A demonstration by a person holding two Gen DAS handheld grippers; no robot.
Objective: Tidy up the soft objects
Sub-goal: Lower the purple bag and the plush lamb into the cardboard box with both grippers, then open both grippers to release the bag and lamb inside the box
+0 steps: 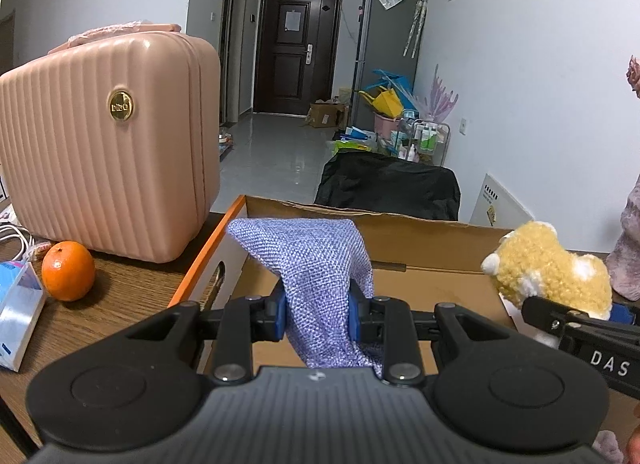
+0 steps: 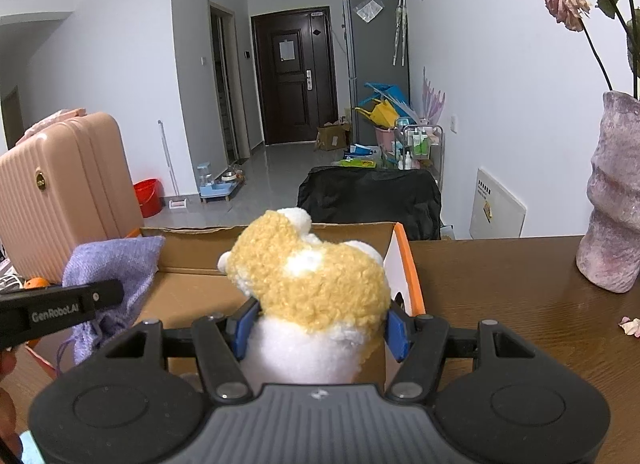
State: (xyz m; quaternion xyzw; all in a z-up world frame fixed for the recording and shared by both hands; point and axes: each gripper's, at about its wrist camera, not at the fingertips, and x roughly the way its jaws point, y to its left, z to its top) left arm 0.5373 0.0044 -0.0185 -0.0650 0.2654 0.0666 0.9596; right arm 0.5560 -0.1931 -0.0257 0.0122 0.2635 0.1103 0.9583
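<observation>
The left tongs [image 1: 320, 316] are clamped on a purple cloth [image 1: 316, 264]. The cloth is pinched between the two blue pads [image 1: 280, 314] and is held up over the open cardboard box [image 1: 424, 240]. Its top corner is seen in front of the far wall of the box.

The right tongs [image 2: 320, 328] are clamped on a fluffy yellow and white toy [image 2: 312, 284]. The toy is squeezed between the blue pads [image 2: 398, 334] and is held over the right end of the same box [image 2: 192, 248], close to its orange edge. In the left wrist view the toy [image 1: 556, 268] is seen to the right of the cloth, apart from it.

The box is set on a brown wooden desk [image 2: 520, 304]. A pink case [image 1: 108, 152] is stood to the left of the box, and an orange [image 1: 68, 270] is laid in front of the case. A pinkish vase [image 2: 616, 200] with a dried rose [image 2: 566, 6] is stood on the desk, well to the right of the box.
</observation>
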